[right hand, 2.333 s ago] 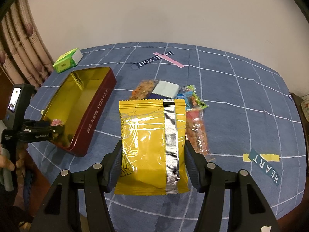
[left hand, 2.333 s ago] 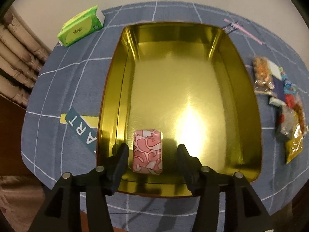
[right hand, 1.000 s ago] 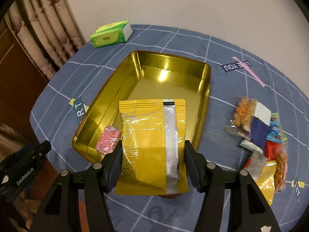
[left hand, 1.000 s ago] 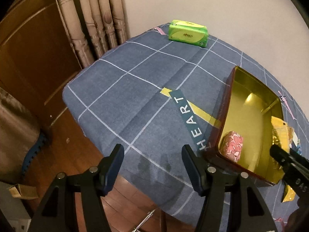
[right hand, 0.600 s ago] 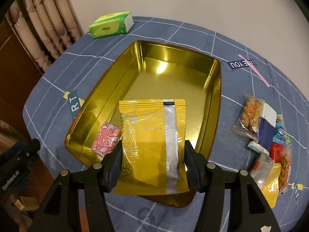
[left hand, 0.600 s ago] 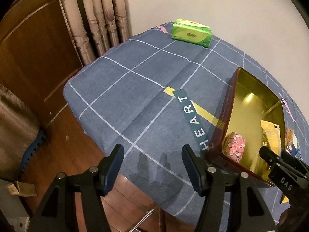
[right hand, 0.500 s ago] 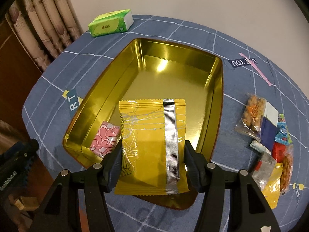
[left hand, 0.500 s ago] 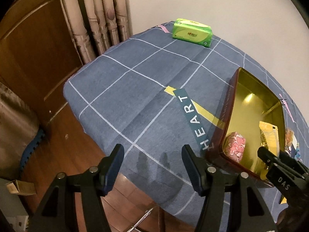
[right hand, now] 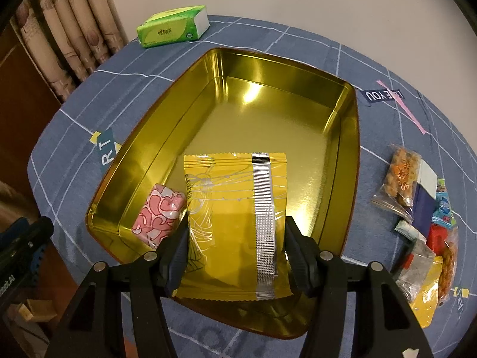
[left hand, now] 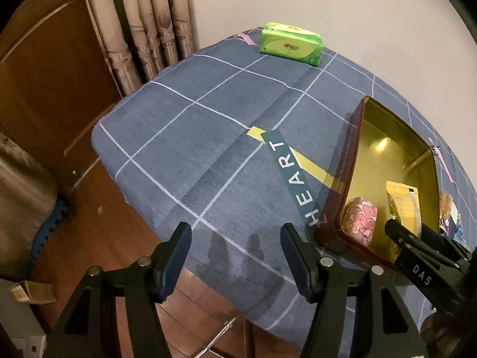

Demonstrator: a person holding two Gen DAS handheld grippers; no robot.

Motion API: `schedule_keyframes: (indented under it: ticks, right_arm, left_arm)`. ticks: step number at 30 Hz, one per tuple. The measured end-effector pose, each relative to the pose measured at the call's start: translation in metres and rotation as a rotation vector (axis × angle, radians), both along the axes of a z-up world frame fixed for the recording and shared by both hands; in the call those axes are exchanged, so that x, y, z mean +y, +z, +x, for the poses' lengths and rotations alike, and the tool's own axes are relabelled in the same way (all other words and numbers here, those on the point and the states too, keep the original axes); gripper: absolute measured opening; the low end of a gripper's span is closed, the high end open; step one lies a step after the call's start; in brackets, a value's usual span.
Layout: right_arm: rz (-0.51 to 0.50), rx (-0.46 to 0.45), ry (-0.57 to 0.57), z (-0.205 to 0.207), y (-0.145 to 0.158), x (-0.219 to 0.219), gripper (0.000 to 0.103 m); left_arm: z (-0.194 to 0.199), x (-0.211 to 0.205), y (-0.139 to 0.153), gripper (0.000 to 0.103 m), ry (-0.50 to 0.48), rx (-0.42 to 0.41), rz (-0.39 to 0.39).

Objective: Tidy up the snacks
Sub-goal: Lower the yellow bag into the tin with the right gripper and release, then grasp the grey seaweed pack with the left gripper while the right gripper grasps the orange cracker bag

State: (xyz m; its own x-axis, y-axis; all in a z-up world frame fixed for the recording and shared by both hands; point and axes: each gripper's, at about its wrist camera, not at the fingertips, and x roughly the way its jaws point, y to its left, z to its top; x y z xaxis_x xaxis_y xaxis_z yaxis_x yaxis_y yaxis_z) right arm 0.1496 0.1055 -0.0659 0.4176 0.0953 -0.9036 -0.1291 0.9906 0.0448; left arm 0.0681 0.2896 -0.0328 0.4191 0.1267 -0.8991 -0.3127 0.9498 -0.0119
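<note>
Right gripper (right hand: 235, 238): jaws clamped on the yellow snack packet (right hand: 235, 208), held over the near end of the gold tin (right hand: 268, 113). Pink wrapped snack (right hand: 158, 214) lies in the tin's near-left corner, just beside the packet. Left gripper (left hand: 235, 250): jaws open, empty, over the table (left hand: 193, 149) edge. Remaining snacks (right hand: 423, 208) lie right of the tin.

Open tin (right hand: 345, 161) on a table, seen from the right gripper's (right hand: 235, 250) side.
Inside the tin, at its near left corner, lies a small wrapped snack (right hand: 158, 214); a flat pouch (right hand: 232, 208) held between the gripper's fingers sits just right of it. A tissue pack (right hand: 173, 31) lies behind the tin to the left. A heap of snack packets (right hand: 420, 217) lies right of the tin.
</note>
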Motion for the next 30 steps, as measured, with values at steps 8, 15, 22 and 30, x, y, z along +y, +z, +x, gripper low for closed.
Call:
schedule_keyframes:
  ticks: [8, 15, 22, 30]
  right_arm:
    - [-0.002, -0.016, 0.026, -0.002, -0.001, 0.002, 0.063]
    - [0.032, -0.037, 0.041, -0.013, 0.010, -0.004, 0.064]
    - [0.070, -0.100, 0.042, -0.037, 0.041, -0.042, 0.064]
    - [-0.004, -0.137, -0.091, -0.060, 0.054, -0.146, 0.064]
  left_arm:
    - [0.001, -0.002, -0.002, 0.063, -0.005, 0.009, -0.001]
    - [0.001, -0.004, -0.003, 0.063, -0.014, 0.013, 0.009]
    - [0.000, -0.005, -0.002, 0.063, -0.012, 0.010, 0.017]
    - [0.000, -0.015, -0.003, 0.063, -0.047, 0.003, 0.064]
